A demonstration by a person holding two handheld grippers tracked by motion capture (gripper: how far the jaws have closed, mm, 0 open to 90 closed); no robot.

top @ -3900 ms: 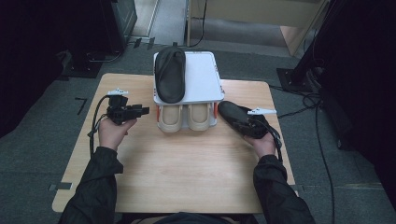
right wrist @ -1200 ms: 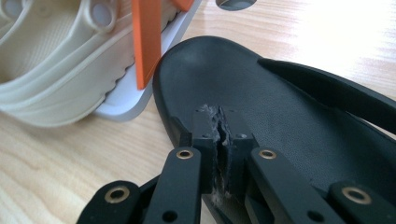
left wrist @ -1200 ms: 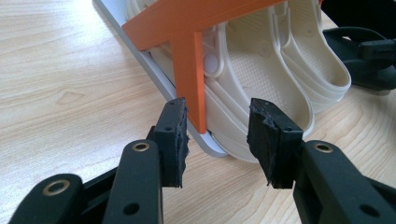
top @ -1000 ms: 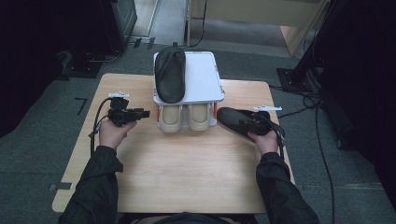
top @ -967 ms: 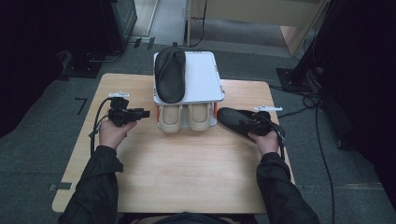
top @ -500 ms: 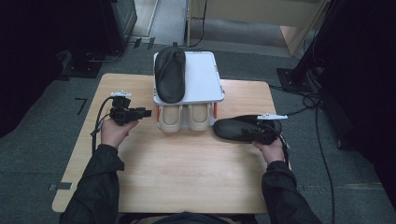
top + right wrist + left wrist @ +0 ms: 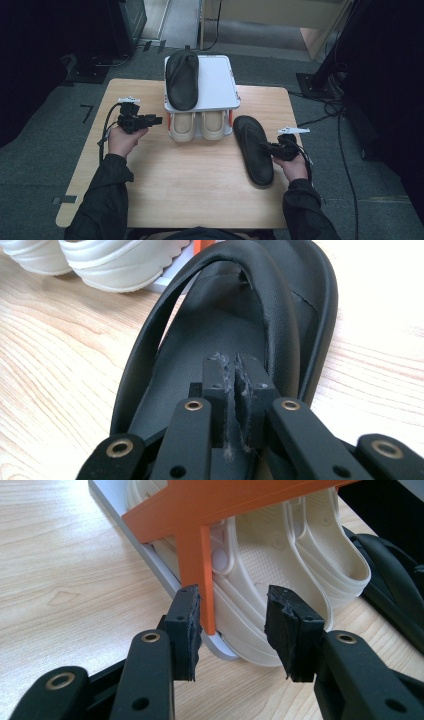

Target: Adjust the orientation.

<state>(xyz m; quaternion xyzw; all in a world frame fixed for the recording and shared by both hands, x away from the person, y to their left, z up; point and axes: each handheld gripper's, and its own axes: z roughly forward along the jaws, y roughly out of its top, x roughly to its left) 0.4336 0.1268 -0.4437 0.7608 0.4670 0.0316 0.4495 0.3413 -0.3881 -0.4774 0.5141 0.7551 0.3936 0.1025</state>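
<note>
A black flip-flop [image 7: 255, 150] lies flat on the table to the right of the shoe rack [image 7: 217, 85], toe towards the rack. My right gripper [image 7: 272, 148] is at its right edge. In the right gripper view this gripper [image 7: 235, 371] sits low over the footbed [image 7: 200, 355] beside the strap. Its jaws have just been opening and stand a thin slit apart, with nothing visible between them. My left gripper [image 7: 159, 120] hovers open left of the rack. Its jaws [image 7: 232, 625] straddle an orange rack leg [image 7: 192, 555] without pressing on it.
A second black flip-flop [image 7: 182, 80] lies on the rack's white top. Two cream sandals [image 7: 200, 125] stand on the lower shelf, heels out. Bare wooden table [image 7: 190, 190] extends in front. Cables and dark equipment ring the table.
The right hand has swung the black flip-flop from a slant beside the rack to lie lengthwise, nearer the person, and set it flat. The left hand has stayed put.
</note>
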